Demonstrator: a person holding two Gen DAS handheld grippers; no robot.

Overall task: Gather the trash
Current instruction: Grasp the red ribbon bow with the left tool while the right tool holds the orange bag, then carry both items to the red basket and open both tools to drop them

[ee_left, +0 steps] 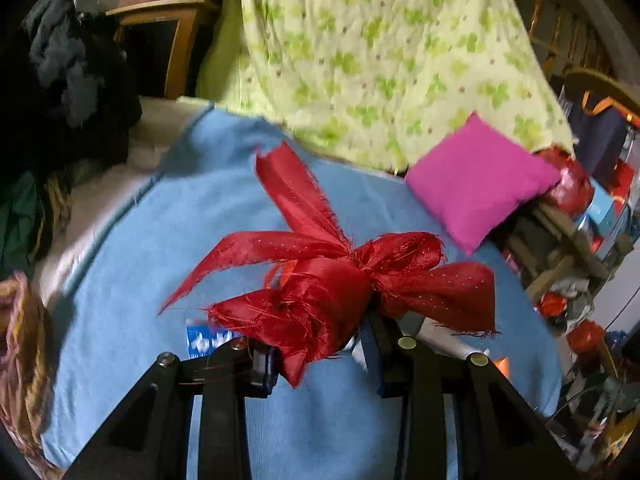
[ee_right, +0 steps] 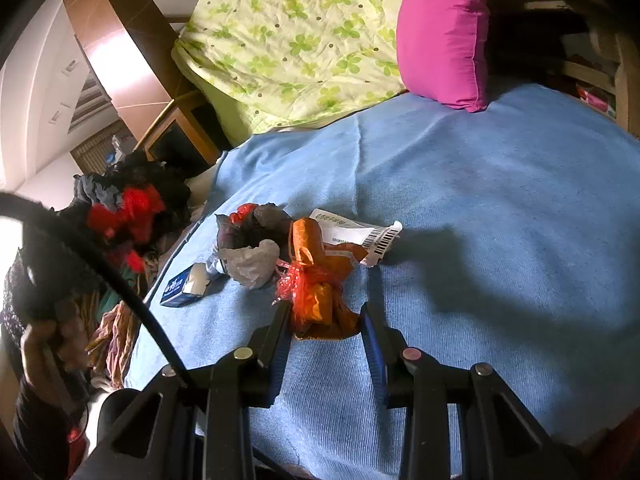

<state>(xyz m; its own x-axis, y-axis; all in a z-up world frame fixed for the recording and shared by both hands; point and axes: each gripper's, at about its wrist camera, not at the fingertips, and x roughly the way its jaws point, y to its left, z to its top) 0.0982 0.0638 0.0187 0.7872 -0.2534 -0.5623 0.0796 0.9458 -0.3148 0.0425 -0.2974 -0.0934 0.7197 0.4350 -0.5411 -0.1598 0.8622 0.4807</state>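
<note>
The orange wrapper [ee_right: 320, 300] is straddled lengthwise by the parted right hand-held gripper [ee_right: 325, 322], while red ribbon [ee_left: 332, 280] is clamped in the left hand-held gripper [ee_left: 320, 354].

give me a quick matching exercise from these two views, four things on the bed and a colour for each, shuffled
Things:
1. ribbon bundle
2. cushion
3. blanket
4. crumpled wrapper

Colours:
A. light blue
B. orange
C. red
D. magenta

Pairs: 1-C, 2-D, 3-A, 4-B
</note>
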